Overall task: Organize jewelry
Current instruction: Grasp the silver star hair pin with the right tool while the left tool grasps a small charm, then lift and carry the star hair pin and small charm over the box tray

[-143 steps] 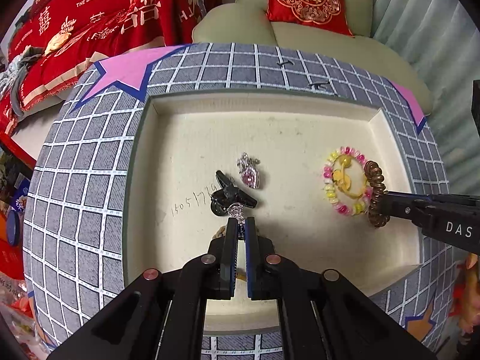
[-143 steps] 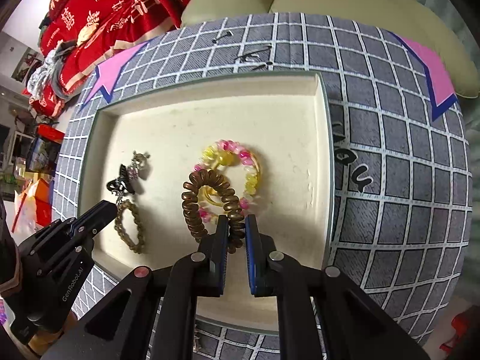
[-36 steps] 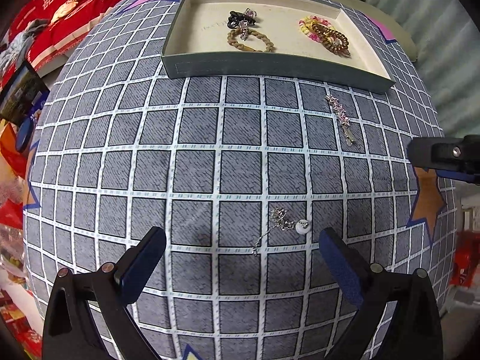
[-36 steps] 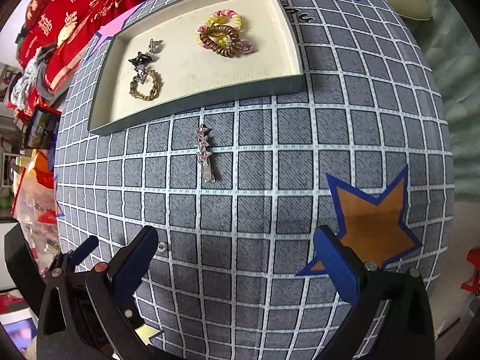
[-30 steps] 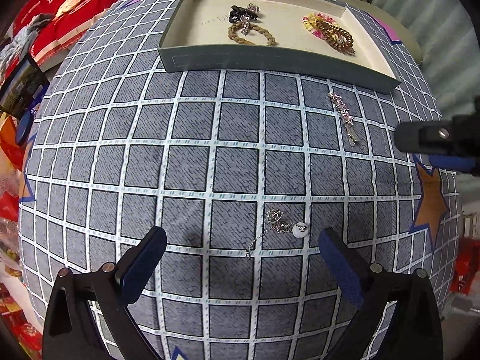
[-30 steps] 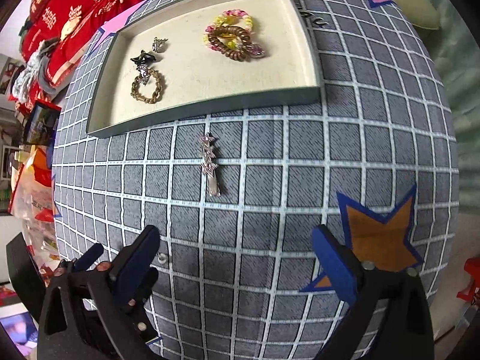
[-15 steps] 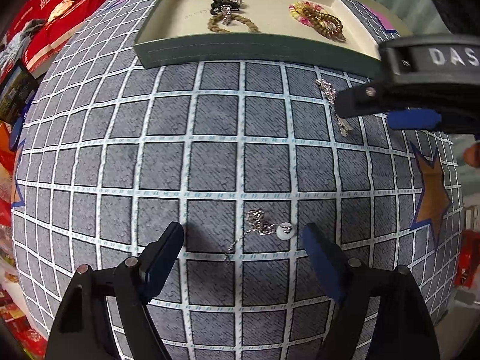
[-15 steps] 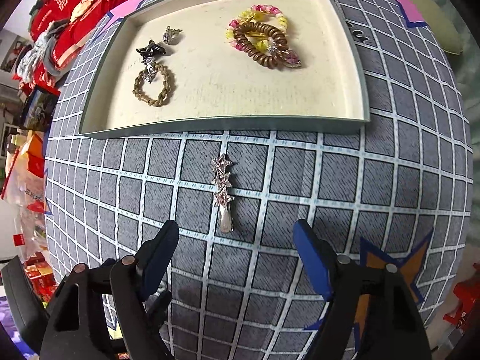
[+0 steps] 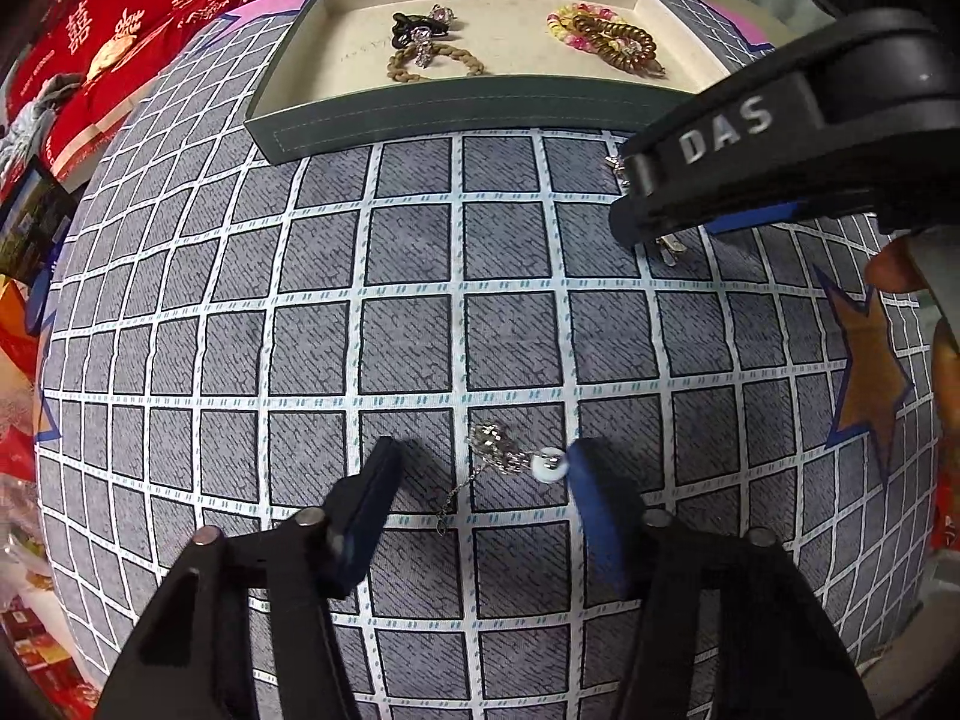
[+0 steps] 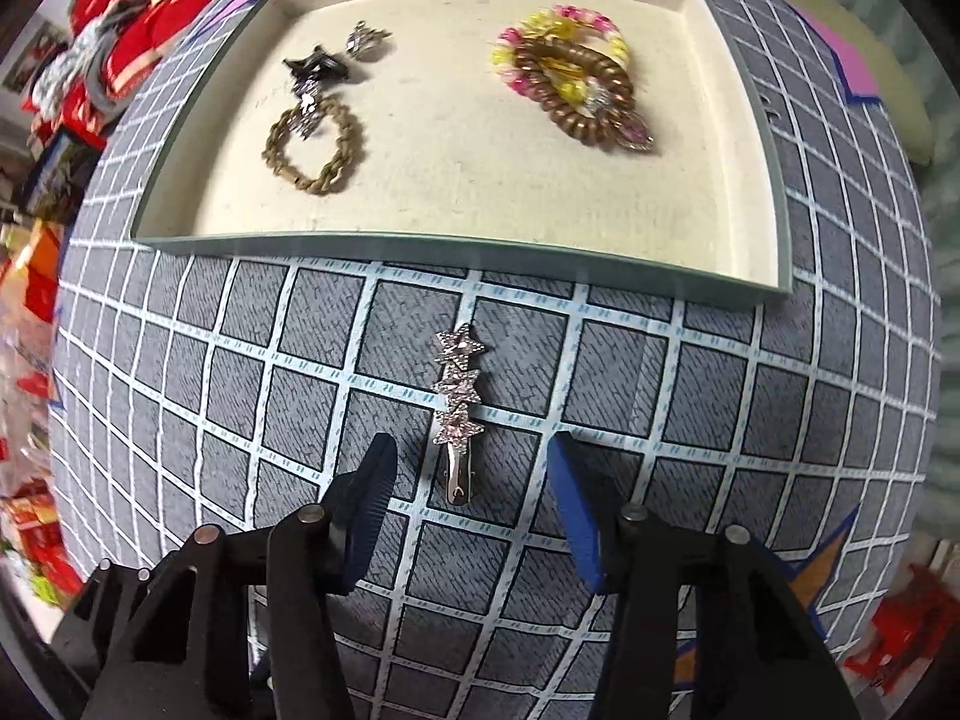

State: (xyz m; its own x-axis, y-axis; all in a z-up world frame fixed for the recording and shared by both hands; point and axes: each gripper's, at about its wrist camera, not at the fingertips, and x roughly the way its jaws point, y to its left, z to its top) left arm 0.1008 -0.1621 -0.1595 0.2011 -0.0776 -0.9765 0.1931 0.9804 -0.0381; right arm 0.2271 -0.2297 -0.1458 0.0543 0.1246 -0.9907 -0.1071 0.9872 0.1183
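Note:
A silver chain with a white round pendant (image 9: 510, 462) lies on the grey checked cloth. My left gripper (image 9: 480, 480) is open, low over it, one finger on each side. A silver hair clip with three stars (image 10: 457, 408) lies on the cloth in front of the tray. My right gripper (image 10: 465, 483) is open and straddles the clip's plain end. The green tray (image 10: 456, 249) with a cream floor holds a braided tan band (image 10: 315, 147), a black clip (image 10: 315, 66), a brown coil tie (image 10: 576, 93) and a beaded bracelet. The right gripper's body (image 9: 750, 138) hides most of the clip in the left view.
The tray (image 9: 468, 108) stands at the far side of the cloth. An orange star patch (image 9: 870, 360) marks the cloth at the right. Red bedding (image 9: 120, 30) lies beyond the table at the left. A pale green sofa shows behind the tray.
Both grippers have come down and forward over their items, and their fingers have narrowed. The right gripper now straddles the star clip; the left now straddles the pendant chain.

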